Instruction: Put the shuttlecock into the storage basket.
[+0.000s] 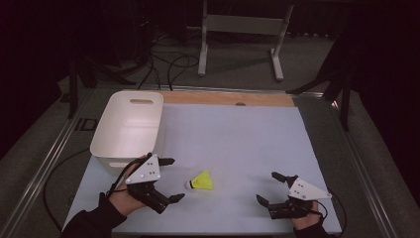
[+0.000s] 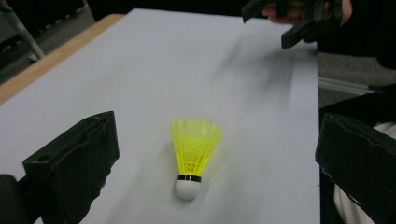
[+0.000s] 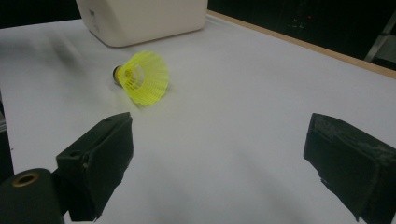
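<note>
One yellow shuttlecock point(image 1: 200, 181) lies on the pale mat point(image 1: 237, 134) near a white bin point(image 1: 130, 124).

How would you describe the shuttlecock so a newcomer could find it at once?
Start at the white bin on the pale table. Just right of its near corner, between the two hand-held grippers, lies the shuttlecock on its side. Its bright yellow skirt and white cork tip set it apart.

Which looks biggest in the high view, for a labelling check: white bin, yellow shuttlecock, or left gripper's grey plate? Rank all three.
1. White bin, clearly largest.
2. Left gripper: its grey plate.
3. Yellow shuttlecock, somewhat smaller than the plate; both lie similarly near the camera.
</note>
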A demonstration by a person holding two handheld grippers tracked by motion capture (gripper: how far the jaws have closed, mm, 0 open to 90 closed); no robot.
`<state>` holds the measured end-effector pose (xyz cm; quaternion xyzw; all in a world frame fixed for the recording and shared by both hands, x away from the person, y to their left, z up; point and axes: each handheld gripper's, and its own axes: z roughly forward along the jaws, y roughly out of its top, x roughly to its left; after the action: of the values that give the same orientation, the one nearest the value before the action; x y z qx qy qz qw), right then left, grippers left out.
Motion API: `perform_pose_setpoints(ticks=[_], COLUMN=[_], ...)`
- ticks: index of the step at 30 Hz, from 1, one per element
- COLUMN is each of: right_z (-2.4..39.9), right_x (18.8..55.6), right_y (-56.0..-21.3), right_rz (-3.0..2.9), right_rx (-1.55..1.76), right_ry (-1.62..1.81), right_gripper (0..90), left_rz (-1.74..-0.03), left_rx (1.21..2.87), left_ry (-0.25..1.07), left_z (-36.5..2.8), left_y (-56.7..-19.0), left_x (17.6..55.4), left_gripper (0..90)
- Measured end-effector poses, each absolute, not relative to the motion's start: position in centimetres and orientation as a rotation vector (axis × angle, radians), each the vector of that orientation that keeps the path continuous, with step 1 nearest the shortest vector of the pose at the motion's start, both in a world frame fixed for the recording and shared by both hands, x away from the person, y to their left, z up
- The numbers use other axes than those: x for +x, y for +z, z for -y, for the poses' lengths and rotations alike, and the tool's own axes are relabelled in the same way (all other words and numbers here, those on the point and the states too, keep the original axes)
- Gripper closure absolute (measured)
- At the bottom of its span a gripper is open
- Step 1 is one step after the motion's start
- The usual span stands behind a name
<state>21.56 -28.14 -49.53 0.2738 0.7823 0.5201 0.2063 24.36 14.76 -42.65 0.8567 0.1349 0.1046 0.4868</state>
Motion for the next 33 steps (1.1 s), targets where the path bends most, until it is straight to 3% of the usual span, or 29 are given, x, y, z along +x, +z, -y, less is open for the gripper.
perform_pose_setpoints(ticks=[33], right_z=[28.1], right_x=[21.6], right_y=[-49.5], right_rz=[-2.185], right_rx=[0.760], right_ry=[1.456], right_gripper=[8.1], left_rz=[-0.422], left_rx=[2.344], left_ry=[0.112], left_z=[-11.8], left_y=[-49.3], left_x=[27.5], left_gripper=[4.4])
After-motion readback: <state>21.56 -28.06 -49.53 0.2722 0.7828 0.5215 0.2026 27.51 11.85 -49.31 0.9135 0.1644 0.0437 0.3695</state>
